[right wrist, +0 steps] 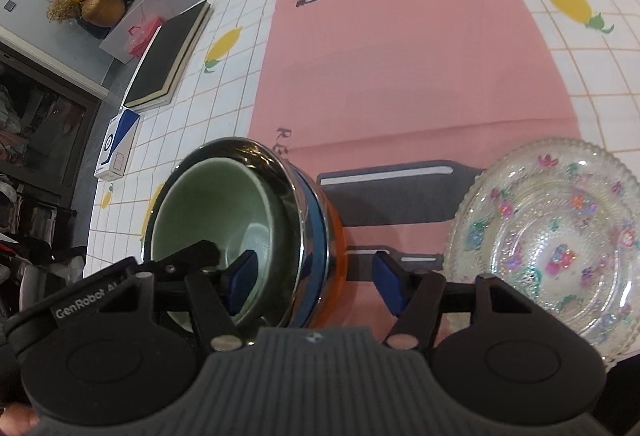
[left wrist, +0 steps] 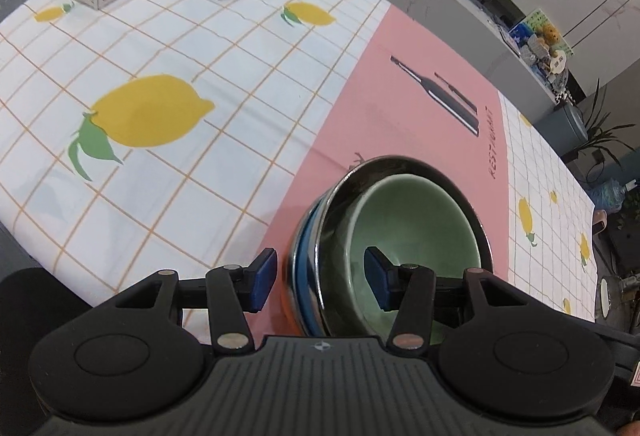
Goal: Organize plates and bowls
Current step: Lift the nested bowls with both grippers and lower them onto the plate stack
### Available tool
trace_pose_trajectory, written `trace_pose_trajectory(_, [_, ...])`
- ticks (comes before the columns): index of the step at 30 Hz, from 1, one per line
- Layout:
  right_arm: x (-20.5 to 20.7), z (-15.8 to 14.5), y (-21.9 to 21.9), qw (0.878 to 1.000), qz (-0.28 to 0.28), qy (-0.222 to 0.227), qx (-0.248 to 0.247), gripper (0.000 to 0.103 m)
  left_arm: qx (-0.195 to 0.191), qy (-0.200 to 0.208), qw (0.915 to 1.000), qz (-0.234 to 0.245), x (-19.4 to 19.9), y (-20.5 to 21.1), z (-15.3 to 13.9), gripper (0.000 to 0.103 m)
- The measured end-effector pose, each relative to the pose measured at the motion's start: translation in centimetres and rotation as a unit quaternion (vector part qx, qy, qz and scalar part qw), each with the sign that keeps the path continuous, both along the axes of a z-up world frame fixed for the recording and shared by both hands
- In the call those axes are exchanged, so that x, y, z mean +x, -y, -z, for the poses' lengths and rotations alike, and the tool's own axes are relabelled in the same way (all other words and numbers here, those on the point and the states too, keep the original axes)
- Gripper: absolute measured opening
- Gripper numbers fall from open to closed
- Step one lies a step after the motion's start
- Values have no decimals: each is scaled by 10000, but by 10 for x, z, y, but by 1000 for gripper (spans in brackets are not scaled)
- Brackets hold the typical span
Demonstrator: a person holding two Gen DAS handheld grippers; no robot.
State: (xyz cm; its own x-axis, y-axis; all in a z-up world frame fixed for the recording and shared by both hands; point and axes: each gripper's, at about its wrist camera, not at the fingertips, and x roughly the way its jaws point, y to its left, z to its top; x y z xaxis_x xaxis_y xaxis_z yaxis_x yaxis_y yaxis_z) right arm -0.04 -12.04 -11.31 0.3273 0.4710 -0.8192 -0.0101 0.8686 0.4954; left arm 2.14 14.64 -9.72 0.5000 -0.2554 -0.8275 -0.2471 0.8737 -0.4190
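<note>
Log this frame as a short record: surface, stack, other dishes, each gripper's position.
surface: lemon-print checked tablecloth with pink placemat
stack: pale green ceramic bowl nested in shiny steel bowl with blue and orange outer bands
other dishes: clear glass plate with flower pattern, beside the stack
left gripper: jaws straddle the stack's rim, grip unclear
right gripper: the same, opposite side

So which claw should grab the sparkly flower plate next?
The right claw, probably. The glass plate lies just beside it in the right wrist view, while the left wrist view doesn't show the plate. Both claws straddle the rim of the stacked bowls, so the right one must pull clear first.
</note>
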Motion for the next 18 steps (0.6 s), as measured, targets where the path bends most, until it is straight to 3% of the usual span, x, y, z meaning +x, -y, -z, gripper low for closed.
trace_pose_trajectory(5, [8, 7, -2, 9999, 2, -91, 106, 58, -19, -86, 10000, -11, 5, 1, 5, 57])
trace_pose_trajectory(10, [12, 11, -2, 9995, -43, -165, 251, 49, -70, -169, 9998, -65, 8, 1, 9, 51])
trace_pose_trajectory(18, [13, 10, -7, 9998, -124, -102, 131, 47, 5, -247, 9996, -97, 11, 3, 6, 49])
